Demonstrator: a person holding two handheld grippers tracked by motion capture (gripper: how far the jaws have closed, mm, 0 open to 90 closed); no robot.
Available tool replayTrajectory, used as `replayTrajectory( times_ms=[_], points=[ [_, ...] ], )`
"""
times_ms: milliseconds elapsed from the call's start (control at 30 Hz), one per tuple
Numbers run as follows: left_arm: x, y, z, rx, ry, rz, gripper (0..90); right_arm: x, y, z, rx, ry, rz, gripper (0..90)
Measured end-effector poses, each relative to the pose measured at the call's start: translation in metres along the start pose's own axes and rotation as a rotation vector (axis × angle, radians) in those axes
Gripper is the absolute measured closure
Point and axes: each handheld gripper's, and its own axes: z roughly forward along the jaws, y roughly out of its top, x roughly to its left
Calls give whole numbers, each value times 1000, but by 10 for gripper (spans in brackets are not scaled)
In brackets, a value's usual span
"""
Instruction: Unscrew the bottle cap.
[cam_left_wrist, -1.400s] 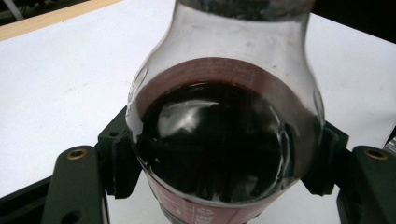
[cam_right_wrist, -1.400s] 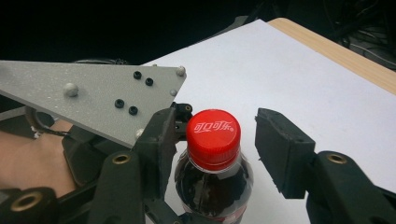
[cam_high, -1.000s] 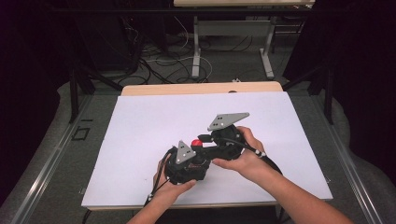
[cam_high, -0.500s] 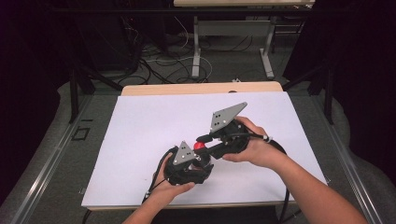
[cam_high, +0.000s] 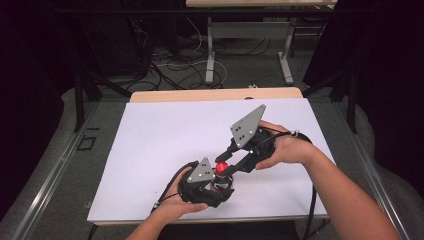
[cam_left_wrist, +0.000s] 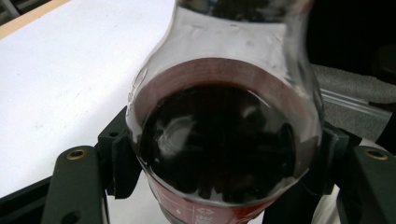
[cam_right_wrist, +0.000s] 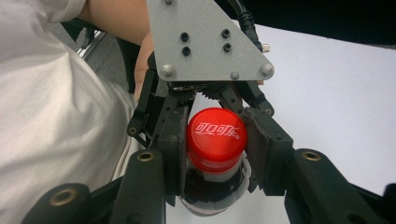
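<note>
The cola bottle (cam_left_wrist: 224, 140) sits low over the near part of the white worktop (cam_high: 160, 140), held between the two tools. It is small, clear plastic and full of dark drink, so I judge it fairly heavy for its size, stiff while sealed, and smooth enough to slip. The left gripper (cam_high: 207, 187) has its jaws clamped on the rounded body, which looks the soundest place to steady it. The right gripper (cam_right_wrist: 215, 154) has its jaws closed on the ribbed red cap (cam_right_wrist: 216, 139), where the ridges should give good purchase for twisting. White Chinese Coca-Cola lettering runs across the top of the cap; the red label (cam_left_wrist: 205, 215) lower down carries small print too blurred to read.
</note>
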Motion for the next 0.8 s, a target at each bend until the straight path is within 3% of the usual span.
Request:
replayTrajectory(
  times_ms=[133, 200, 367, 500, 600, 700, 800],
  points=[
    [5, -1, 1, -4, 52, -35, 294, 5, 2, 2, -17, -86, 110, 517],
    [7, -1, 0, -10, 77, -58, 294, 11, 5, 4, -22, -159, 129, 513],
    [10, 0, -5, -36, 154, -127, 294, 23, 8, 10, -77, -351, 245, 496],
    [9, 0, -5, -43, 202, -152, 294, 29, 7, 15, -131, -457, 326, 493],
    [9, -1, -5, -33, 216, -158, 294, 29, 7, 19, -147, -483, 375, 494],
    [7, 0, -4, -31, 230, -172, 294, 33, 9, 24, -126, -557, 395, 500],
    [5, 1, -4, -24, 240, -178, 294, 34, 9, 28, -142, -588, 438, 530]
  ],
)
